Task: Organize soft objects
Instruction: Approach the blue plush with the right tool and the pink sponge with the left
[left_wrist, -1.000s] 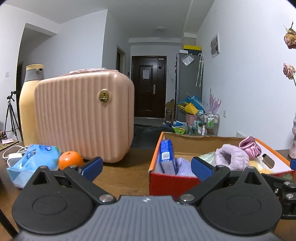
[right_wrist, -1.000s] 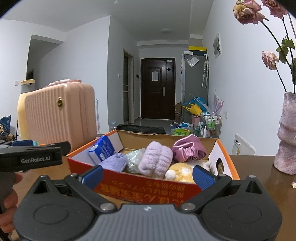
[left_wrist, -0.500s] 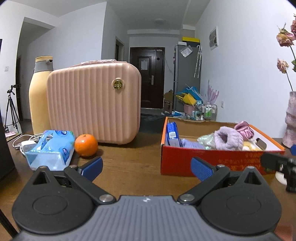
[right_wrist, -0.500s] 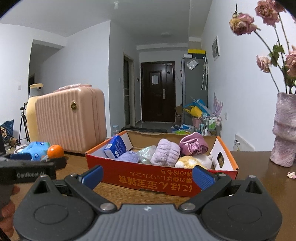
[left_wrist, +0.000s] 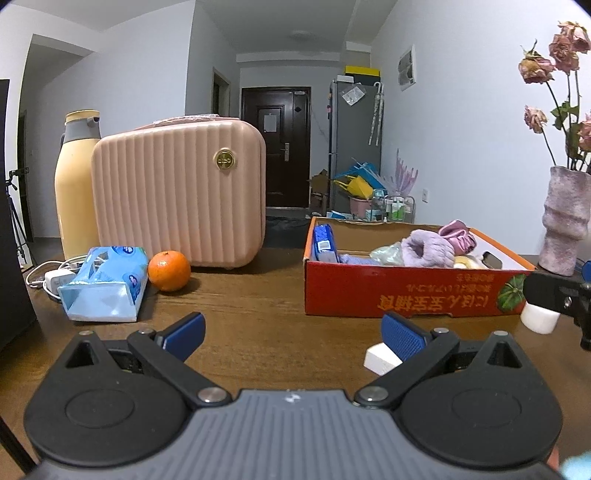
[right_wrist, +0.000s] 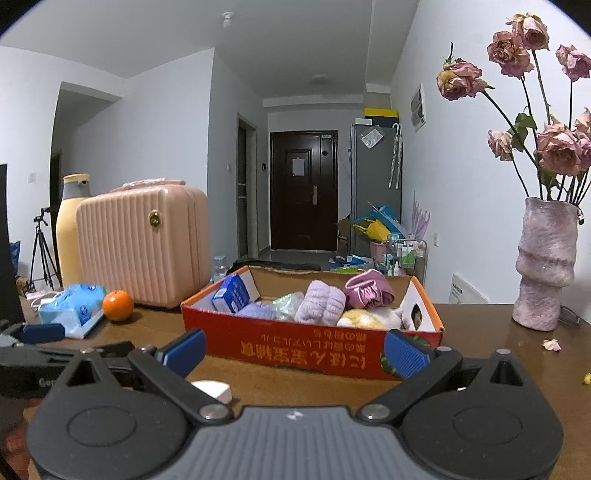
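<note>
Both units idle above the desk (left_wrist: 251, 295), holding nothing: left hand-held gripper (left_wrist: 291, 332) spread wide, right hand-held gripper (right_wrist: 295, 349) likewise. Soft items sit bunched in the red cardboard box (right_wrist: 295, 347) — lilac fluffy bundle (right_wrist: 320, 302), pink satin pouch (right_wrist: 369, 291), yellow plush (right_wrist: 360, 319), crinkled clear bag (right_wrist: 286, 304). Judged step: reach in for 1 item. Advice: approach from above, clear the near box wall, pinch the bundle at mid-bulk rather than loose edge, lift straight — neighbours may drag. A tissue pack (left_wrist: 105, 280) lies outside, beside an orange (left_wrist: 169, 270).
</note>
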